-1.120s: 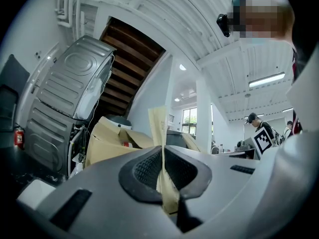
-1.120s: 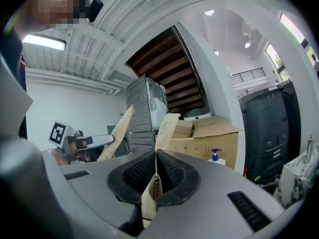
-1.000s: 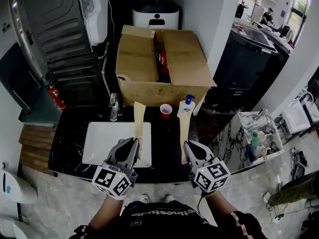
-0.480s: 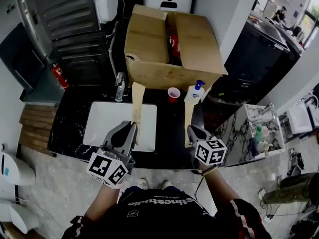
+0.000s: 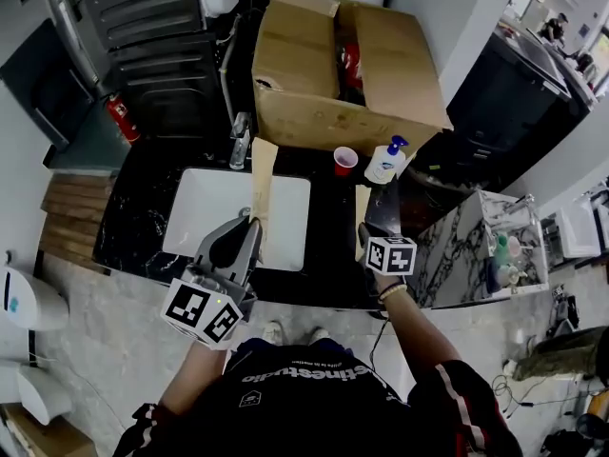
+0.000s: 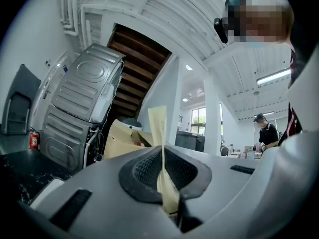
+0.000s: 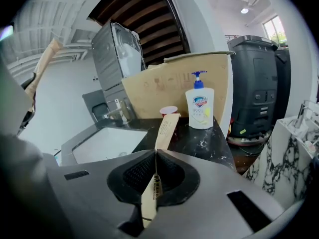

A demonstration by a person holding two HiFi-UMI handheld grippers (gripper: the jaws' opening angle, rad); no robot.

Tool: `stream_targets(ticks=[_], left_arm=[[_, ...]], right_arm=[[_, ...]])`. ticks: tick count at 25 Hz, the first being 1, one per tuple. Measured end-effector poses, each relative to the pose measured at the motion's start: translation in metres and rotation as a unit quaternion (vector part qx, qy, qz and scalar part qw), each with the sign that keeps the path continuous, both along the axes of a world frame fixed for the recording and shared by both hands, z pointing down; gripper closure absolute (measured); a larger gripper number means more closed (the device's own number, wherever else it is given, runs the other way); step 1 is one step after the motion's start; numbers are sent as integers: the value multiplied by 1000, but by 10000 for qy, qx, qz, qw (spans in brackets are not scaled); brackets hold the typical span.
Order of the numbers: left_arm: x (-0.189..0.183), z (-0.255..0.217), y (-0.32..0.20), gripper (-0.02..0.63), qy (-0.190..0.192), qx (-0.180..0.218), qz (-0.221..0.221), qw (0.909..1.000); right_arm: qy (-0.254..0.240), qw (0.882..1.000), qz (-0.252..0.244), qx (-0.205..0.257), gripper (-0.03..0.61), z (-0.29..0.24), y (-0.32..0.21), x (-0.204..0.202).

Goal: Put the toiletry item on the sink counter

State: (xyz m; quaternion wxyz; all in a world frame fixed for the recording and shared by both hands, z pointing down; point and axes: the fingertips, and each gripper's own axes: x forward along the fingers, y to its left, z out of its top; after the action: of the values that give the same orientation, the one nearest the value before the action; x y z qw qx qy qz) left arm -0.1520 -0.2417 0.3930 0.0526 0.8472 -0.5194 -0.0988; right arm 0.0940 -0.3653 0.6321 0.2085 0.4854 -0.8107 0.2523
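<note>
Each gripper is shut on a long flat tan paper packet. In the head view my left gripper (image 5: pixel 244 234) holds its packet (image 5: pixel 261 174) pointing out above the white sink (image 5: pixel 205 212). In the left gripper view that packet (image 6: pixel 159 128) stands upright between the pads of the left gripper (image 6: pixel 163 169). My right gripper (image 5: pixel 374 219) sits low over the black counter (image 5: pixel 333 246), and its packet (image 5: pixel 361 203) points toward a white pump bottle (image 5: pixel 385 163). In the right gripper view the right gripper (image 7: pixel 155 171) pinches its packet (image 7: pixel 165 128), angled down at the counter (image 7: pixel 209 143) short of the pump bottle (image 7: pixel 199 108).
A red cup (image 5: pixel 344 160) stands next to the bottle, in front of a big open cardboard box (image 5: pixel 343 65). A faucet (image 5: pixel 240 139) rises behind the sink. At the right a marble side unit (image 5: pixel 457 246) holds a rack with bottles. A fire extinguisher (image 5: pixel 118 119) stands at the left.
My right gripper has dropped toward the counter and tipped its packet downward. The left gripper has shifted a little over the sink, still holding its packet.
</note>
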Motion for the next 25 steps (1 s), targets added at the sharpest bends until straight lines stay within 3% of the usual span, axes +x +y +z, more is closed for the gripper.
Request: stream_targets(ticks=[11, 25], left_arm=[[-9, 8, 6, 588, -50, -141, -129, 9998], [-19, 14, 7, 588, -25, -184, -196, 9996]], right_arm=[[614, 9965, 161, -536, 538, 59, -30, 6], [448, 9944, 453, -842, 535, 78, -35, 6]])
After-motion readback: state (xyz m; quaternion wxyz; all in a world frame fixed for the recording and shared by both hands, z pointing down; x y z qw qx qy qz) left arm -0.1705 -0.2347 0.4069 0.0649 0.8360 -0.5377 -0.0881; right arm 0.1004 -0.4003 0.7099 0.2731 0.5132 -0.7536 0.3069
